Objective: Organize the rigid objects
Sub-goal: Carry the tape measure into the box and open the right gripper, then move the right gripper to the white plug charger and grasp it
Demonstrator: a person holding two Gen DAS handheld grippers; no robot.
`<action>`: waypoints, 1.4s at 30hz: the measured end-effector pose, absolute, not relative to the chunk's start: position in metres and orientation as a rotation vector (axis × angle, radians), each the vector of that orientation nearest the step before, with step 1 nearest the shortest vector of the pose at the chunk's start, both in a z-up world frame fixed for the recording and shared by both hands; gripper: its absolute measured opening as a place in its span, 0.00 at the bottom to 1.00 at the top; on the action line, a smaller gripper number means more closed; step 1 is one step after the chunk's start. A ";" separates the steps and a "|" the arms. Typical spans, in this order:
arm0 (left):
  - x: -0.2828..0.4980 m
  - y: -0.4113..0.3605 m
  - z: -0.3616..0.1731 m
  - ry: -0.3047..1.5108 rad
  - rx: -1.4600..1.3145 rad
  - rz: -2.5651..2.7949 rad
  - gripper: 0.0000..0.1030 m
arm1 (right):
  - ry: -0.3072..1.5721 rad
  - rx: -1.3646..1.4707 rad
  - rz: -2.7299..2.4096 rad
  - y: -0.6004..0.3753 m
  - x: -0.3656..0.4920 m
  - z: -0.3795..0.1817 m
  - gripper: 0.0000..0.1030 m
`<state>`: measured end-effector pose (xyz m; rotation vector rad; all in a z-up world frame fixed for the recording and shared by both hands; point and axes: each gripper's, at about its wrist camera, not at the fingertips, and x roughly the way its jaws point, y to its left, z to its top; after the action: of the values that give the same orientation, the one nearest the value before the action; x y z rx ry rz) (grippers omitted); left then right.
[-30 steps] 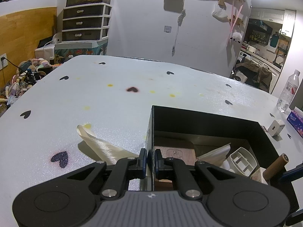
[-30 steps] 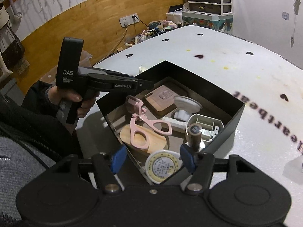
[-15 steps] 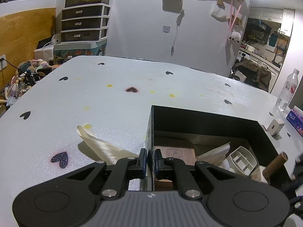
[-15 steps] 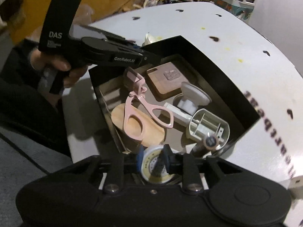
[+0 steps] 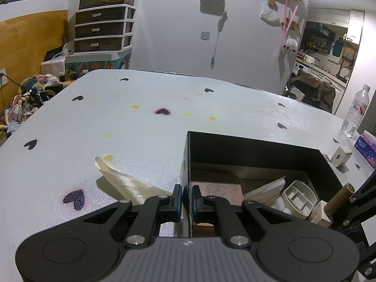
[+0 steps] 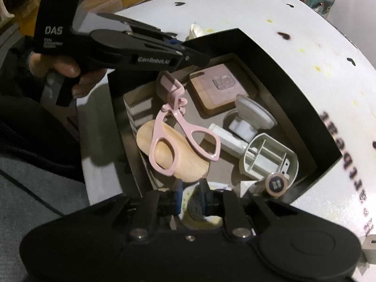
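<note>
Left claw (image 5: pixel 186 198): pressed onto the box (image 5: pixel 253 144) wall.
Right claw (image 6: pixel 190 197): jaws have just been closing, now pinching the round tape (image 6: pixel 196 205) in the box's near corner.
Scissors (image 6: pixel 178 138): just ahead of right claw.

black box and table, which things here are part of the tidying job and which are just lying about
Job: black box, round tape measure in right hand-held gripper, pink eyelash curler, wooden block, left hand-held gripper gripping box wall.

Lying about: water bottle, tissue pack.
</note>
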<state>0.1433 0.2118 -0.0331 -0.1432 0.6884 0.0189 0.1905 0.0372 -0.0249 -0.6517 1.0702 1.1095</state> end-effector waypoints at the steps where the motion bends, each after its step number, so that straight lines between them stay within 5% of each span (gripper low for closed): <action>1: 0.143 0.212 -0.034 0.688 -0.144 0.019 0.08 | 1.062 -0.651 1.111 0.040 0.190 -0.026 0.18; 10: 0.143 0.212 -0.033 0.688 -0.142 0.020 0.08 | 1.039 -0.588 1.095 0.048 0.194 -0.033 0.17; 15: 0.143 0.211 -0.033 0.689 -0.143 0.022 0.08 | 1.029 -0.529 1.075 0.028 0.186 -0.019 0.26; 26: 0.143 0.213 -0.034 0.690 -0.148 0.023 0.08 | 0.858 -0.268 0.965 -0.040 0.179 0.025 0.85; 29: 0.143 0.214 -0.034 0.690 -0.147 0.025 0.08 | 0.814 -0.214 0.892 -0.055 0.182 0.028 0.91; 42: 0.143 0.214 -0.034 0.690 -0.148 0.026 0.08 | 0.718 0.058 0.379 -0.152 0.233 0.010 0.95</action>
<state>0.1434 0.2138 -0.0339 -0.1479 0.6900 0.0263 0.2331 -0.1522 0.0101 0.0577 0.7179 0.3787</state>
